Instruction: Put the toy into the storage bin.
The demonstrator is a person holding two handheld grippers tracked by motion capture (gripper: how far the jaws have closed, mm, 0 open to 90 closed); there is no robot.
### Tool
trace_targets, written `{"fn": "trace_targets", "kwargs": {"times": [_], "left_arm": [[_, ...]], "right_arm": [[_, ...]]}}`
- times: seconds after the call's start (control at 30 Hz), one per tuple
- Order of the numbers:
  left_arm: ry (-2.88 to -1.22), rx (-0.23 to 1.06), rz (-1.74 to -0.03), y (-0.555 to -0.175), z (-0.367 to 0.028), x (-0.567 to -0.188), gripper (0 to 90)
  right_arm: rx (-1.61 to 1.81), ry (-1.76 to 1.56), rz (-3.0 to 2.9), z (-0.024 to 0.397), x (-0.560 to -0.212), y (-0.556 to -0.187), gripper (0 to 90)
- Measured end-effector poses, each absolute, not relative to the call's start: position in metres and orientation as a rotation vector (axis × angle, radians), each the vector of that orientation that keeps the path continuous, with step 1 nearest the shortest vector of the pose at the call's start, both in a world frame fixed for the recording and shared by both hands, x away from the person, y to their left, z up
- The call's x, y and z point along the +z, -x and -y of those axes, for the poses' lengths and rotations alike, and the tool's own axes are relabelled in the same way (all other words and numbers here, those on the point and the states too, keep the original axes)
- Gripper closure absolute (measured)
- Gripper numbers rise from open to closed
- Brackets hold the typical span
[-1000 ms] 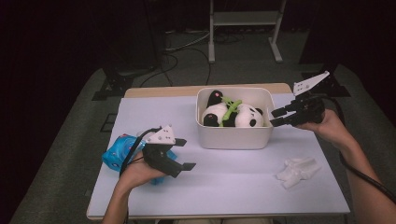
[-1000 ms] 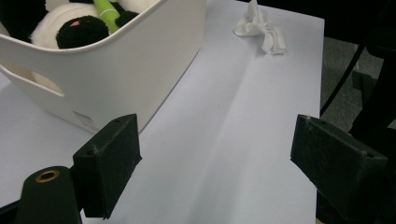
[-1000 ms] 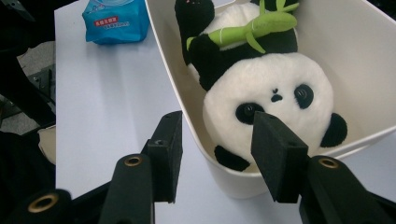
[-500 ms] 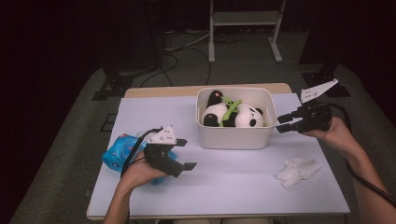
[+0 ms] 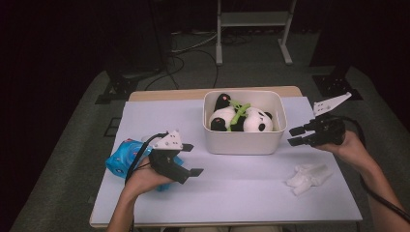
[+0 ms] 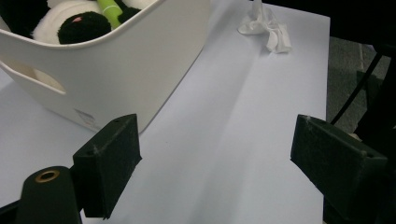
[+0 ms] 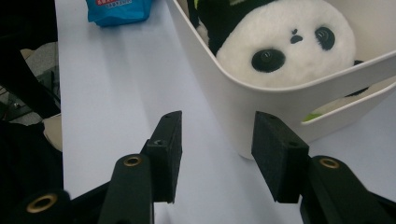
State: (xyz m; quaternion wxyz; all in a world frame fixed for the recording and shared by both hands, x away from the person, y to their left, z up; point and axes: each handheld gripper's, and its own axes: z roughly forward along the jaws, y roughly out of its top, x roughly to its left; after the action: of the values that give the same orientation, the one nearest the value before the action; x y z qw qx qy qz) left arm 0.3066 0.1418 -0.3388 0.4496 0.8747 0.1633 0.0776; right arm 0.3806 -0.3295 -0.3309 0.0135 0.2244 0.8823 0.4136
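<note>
right tool [image 5: 296, 136]: jaws apart, empty, just beside the white bin [image 5: 244, 141] holding the panda toy [image 7: 285, 44] | left tool [image 5: 191, 159]: wide open, empty, over the desk [image 5: 232, 193] | blue packet [image 5: 118, 157] by left hand | white cloth [image 5: 308, 178] near right hand

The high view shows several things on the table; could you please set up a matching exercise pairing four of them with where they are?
Things:
1. panda plush
2. blue packet
3. white crumpled cloth
4. right gripper

Places:
A. under the left gripper, at the table's left side
B. hovering beside the right wall of the white tub, jaws open
C. inside the white tub
D. on the table's right side, near the front edge

Pairs: 1-C, 2-A, 3-D, 4-B
</note>
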Motion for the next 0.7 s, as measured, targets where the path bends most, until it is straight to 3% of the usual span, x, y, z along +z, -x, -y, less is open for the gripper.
{"fn": "trace_targets", "kwargs": {"times": [0.7], "left_arm": [[-2.168, 0.200, -0.415, -0.309, -0.142, -0.345, 14.8]], "right_arm": [[1.317, -0.734, -2.735, 0.334, -0.361, -0.360, 51.2]]}}
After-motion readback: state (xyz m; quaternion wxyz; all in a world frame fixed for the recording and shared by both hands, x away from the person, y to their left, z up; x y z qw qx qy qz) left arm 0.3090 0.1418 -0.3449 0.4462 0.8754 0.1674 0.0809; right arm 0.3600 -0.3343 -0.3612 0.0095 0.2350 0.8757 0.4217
